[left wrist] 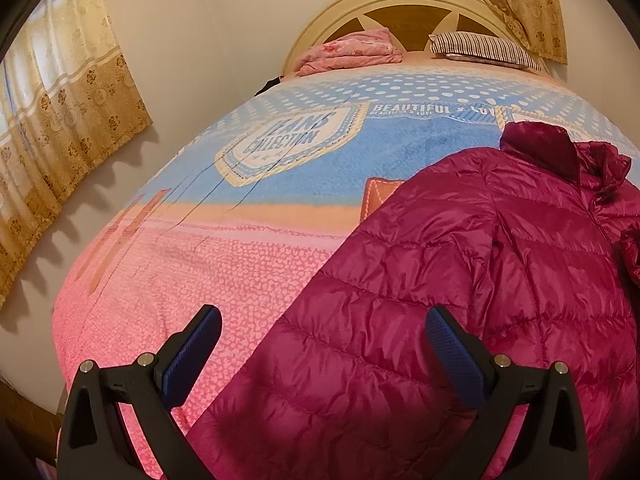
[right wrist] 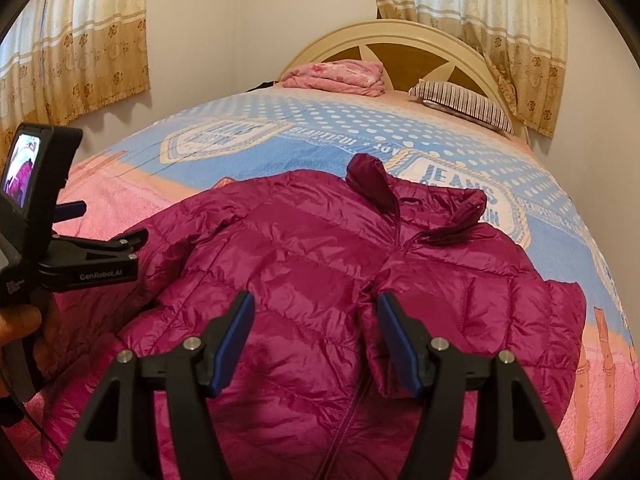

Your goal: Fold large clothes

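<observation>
magenta puffer jacket (right wrist: 304, 264) flat on bed (left wrist: 168, 264), left gripper (left wrist: 324, 344) wide, right gripper (right wrist: 316, 336) wide, both empty

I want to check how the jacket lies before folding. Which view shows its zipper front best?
The right wrist view: the magenta jacket lies front up, zipper and hood in sight. The left wrist view shows only one sleeve side and the collar of the jacket.

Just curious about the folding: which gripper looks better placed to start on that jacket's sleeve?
Probably the left gripper: it hovers open over the jacket's outstretched sleeve. The right gripper faces the zipped middle.
</observation>
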Tool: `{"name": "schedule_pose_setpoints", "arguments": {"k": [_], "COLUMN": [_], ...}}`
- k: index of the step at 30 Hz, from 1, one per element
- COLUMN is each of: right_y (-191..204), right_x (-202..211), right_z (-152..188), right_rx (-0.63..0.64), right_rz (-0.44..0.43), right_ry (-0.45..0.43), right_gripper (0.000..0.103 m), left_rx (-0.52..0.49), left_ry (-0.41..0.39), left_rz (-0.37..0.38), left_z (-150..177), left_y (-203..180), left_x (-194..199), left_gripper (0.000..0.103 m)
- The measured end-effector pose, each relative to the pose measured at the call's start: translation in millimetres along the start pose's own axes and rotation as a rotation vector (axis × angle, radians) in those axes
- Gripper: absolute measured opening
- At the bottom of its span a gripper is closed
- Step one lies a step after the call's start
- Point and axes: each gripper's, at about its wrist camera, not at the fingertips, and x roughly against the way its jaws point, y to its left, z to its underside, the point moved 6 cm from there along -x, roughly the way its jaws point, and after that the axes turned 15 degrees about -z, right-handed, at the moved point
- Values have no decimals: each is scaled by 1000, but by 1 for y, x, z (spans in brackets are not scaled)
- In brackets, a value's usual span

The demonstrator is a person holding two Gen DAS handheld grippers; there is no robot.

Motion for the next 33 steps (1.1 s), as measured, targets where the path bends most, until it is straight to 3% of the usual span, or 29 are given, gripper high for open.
{"name": "schedule_pose_setpoints", "arguments": {"k": [7,19,25,29,33], "right_y": [6,55,64,26,-51], "right_x": [-4,-11,15,66,101], "right_z": [-2,-22,-33,-41,-34], "right_rx": [3,54,76,-9,-136], "right_rz": [-2,-79,-79,-7,165], "right_ry": [8,-16,-81,-195,-221], "right_gripper": [67,67,68,67,56], "left_rx": [19,114,193,242,231], "left_ry": [-5,63,42,-41,-120], "left_rz": [-22,-156,-184,-113,11], "left_z": [-2,25,17,-13,-48], "left_y": [14,101,120,97,40], "left_x": [-1,-18,8,55,102], "left_gripper": [102,102,102,102,102]}}
